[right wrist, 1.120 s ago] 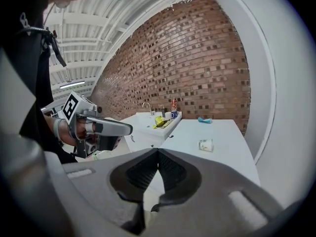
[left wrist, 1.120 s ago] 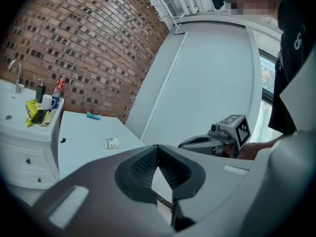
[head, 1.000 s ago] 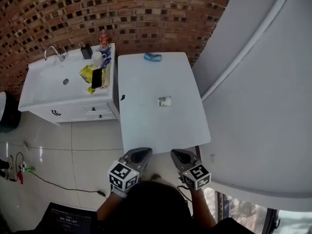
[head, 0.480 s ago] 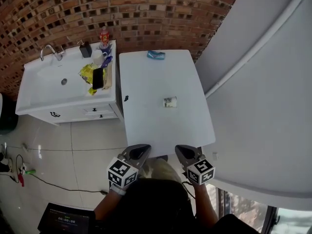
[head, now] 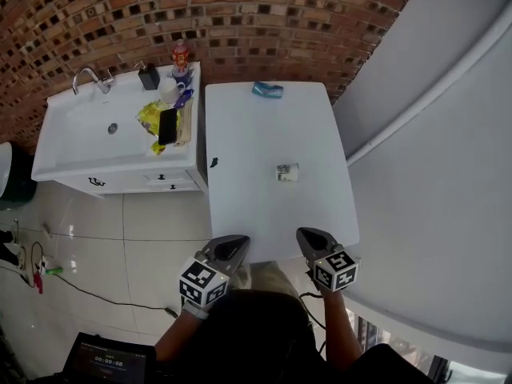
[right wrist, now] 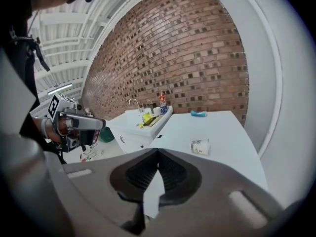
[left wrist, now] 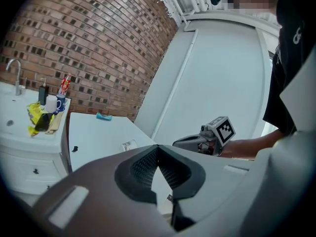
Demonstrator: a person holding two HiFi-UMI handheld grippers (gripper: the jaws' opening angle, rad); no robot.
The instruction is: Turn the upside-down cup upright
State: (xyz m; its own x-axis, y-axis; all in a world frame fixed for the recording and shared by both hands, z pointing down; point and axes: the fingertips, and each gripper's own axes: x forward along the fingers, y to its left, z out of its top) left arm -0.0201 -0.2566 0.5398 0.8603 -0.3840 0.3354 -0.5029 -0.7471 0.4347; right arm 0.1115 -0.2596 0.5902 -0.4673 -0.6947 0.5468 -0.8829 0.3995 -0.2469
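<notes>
A small white printed paper cup (head: 288, 172) rests on the white table (head: 264, 134), right of its middle, and seems to lie on its side. It also shows in the left gripper view as the cup (left wrist: 129, 145) and in the right gripper view as the cup (right wrist: 200, 146). My left gripper (head: 234, 245) hovers at the table's near edge, jaws together and empty. My right gripper (head: 307, 235) is beside it over the near right corner, also shut and empty. Both stay well short of the cup. Each gripper sees the other: right gripper (left wrist: 178, 142), left gripper (right wrist: 100, 124).
A white sink cabinet (head: 80, 154) adjoins the table's left side, bearing a tap, a red bottle (head: 181, 55), mugs, a phone and a yellow packet. A blue object (head: 268, 90) lies at the table's far end. A grey wall runs along the right. Cables lie on the tiled floor.
Both grippers have come forward to the table's near edge, the right one a little further. The cup has kept its place on the table.
</notes>
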